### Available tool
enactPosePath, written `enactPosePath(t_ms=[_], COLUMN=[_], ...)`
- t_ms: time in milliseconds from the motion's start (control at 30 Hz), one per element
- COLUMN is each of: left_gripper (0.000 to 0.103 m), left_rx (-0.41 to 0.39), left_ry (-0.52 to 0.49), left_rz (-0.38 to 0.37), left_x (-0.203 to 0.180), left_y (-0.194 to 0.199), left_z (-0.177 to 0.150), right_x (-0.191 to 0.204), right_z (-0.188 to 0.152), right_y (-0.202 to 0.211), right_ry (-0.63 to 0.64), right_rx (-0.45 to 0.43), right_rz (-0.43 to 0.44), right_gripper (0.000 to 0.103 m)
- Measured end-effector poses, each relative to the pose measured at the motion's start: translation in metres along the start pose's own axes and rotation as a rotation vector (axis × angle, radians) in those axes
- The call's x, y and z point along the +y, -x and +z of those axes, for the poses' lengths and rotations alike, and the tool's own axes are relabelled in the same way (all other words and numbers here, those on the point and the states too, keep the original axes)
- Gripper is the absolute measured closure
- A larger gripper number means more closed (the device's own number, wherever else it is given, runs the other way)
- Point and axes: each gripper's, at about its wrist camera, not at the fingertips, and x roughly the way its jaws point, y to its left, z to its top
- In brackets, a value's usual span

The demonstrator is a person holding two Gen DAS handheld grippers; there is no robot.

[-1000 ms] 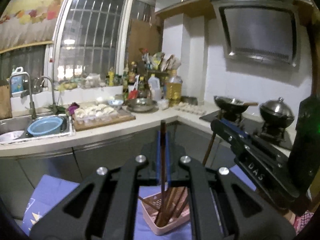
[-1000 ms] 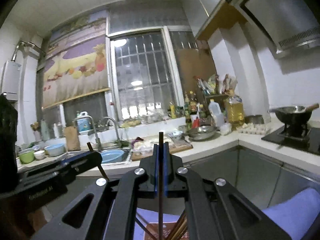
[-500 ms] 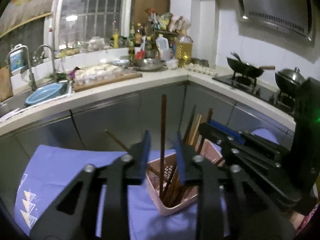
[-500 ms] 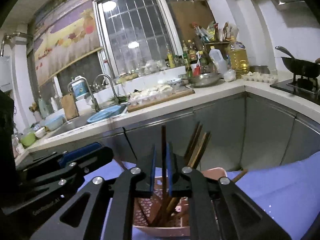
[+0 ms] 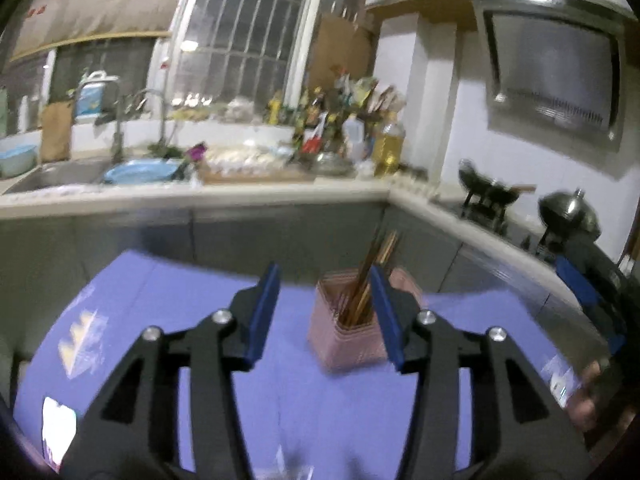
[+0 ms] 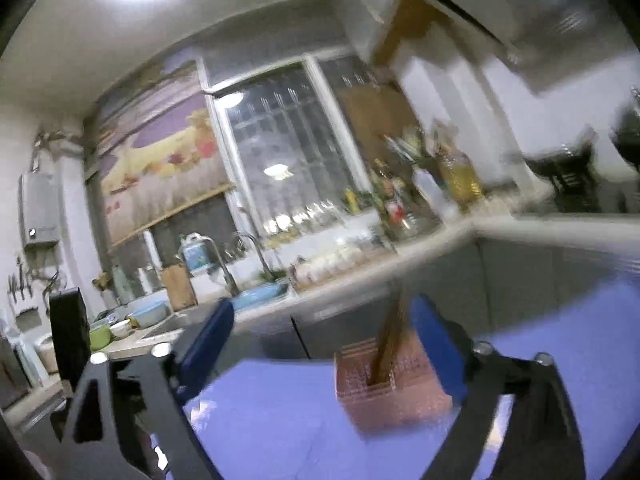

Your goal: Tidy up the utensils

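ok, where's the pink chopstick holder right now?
The pink holder stands upright on the purple cloth, centre-right in both wrist views, chopsticks in it, ahead of the kitchen counter's corner; neither opening gripper touches it.

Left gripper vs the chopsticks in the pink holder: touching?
Apart. In the left wrist view the left gripper is opening, with only purple cloth between its pads; the chopsticks stand in the pink holder beyond.

Motion blur smears both my views. The pink holder [image 6: 384,392] hides the lower ends of the chopsticks [image 5: 366,280], and my right fingers cover its side. I cannot count them. Counter bottles [image 5: 320,120] are unreadable.
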Motion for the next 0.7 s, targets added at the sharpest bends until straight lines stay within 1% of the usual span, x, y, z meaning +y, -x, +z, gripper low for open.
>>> enactPosePath(t_ms=[67,100,167,200,267,300,333,367,400,500,567,633,700], left_gripper=[0.058,0.058,0.058,0.058,0.058,0.056,0.051,0.042,0.037,0.036,0.036,0.028,0.024], left_rx=[0.075,0.097,0.124,0.124,0.124,0.123,0.122,0.121,0.121,0.114,0.109,0.102,0.085], left_ry=[0.007,0.008,-0.006,-0.017,-0.035,-0.042,-0.045,-0.048,-0.051,-0.076,-0.077,-0.072,-0.073], left_rz=[0.012,0.018,0.055,0.079,0.112,0.133,0.149,0.166,0.175,0.21,0.212,0.213,0.218], left_x=[0.0,0.0,-0.002,-0.004,-0.006,-0.007,-0.007,-0.007,-0.008,-0.01,-0.01,-0.009,-0.01], left_y=[0.002,0.003,0.005,0.008,0.014,0.018,0.021,0.026,0.029,0.037,0.042,0.047,0.052], left_z=[-0.027,-0.035,-0.051,-0.06,-0.07,-0.076,-0.081,-0.088,-0.092,-0.098,-0.098,-0.096,-0.094], right_x=[-0.006,-0.009,-0.008,-0.005,0.003,0.006,0.009,0.013,0.016,0.023,0.027,0.027,0.03], right_z=[-0.031,-0.048,-0.067,-0.071,-0.076,-0.078,-0.079,-0.081,-0.082,-0.085,-0.085,-0.086,-0.085], right_y=[0.013,0.018,0.021,0.024,0.035,0.041,0.045,0.049,0.051,0.055,0.056,0.058,0.059], right_ry=[-0.04,-0.063,-0.057,-0.038,-0.003,0.0,-0.001,0.0,0.004,0.013,0.016,0.008,0.002], right_rx=[0.075,0.121,0.208,0.219,0.202,0.196,0.194,0.197,0.201,0.203,0.202,0.196,0.187], right_rz=[-0.045,-0.074,-0.101,-0.11,-0.125,-0.122,-0.114,-0.105,-0.1,-0.089,-0.088,-0.089,-0.092], right_gripper=[0.013,0.013,0.013,0.013,0.013,0.013,0.013,0.013,0.013,0.013,0.013,0.013,0.013])
